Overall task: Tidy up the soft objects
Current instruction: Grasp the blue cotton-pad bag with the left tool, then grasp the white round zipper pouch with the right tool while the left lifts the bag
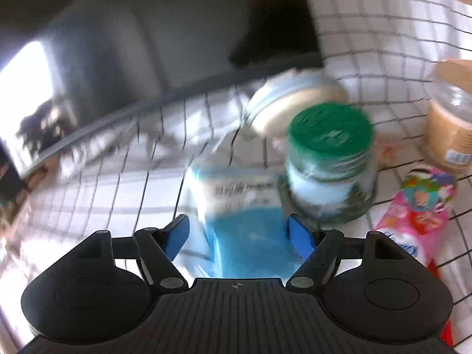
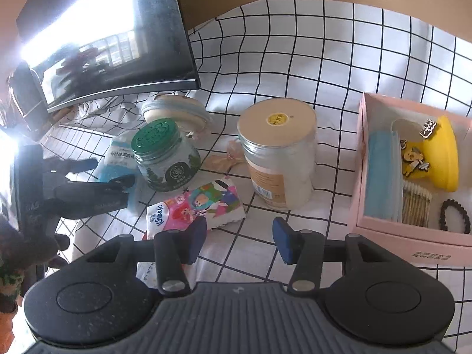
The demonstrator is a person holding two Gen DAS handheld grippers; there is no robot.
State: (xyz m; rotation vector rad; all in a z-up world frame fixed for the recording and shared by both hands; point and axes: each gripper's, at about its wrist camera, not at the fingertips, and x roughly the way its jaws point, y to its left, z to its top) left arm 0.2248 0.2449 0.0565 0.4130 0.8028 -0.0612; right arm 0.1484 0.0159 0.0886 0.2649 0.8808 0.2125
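Blue-and-white soft packet is seen lying flat on the checked cloth, just beside the green-lidded glass jar, on the side away from the pink box. It is judged light, limp and slick-skinned (probably wipes or cotton pads in film), so a hold across its narrow width near one end is favoured, since a grip in the middle may let it fold. Its printed line is too blurred to be read.

The left gripper is held over the packet with its blue pads standing apart on either side; no pressing is shown. The right gripper is parted too, with nothing between its pads, near the tissue pack.

On that tissue pack, in front of the jar, "Kleenex" can be read beside cartoon figures; it too should squash easily. The jar carries a round dark emblem and embossed lid lettering, neither legible. Beyond the jar, a clear canister bears a yellow sticker and a barcode label. Writing on the pink box front cannot be made out.
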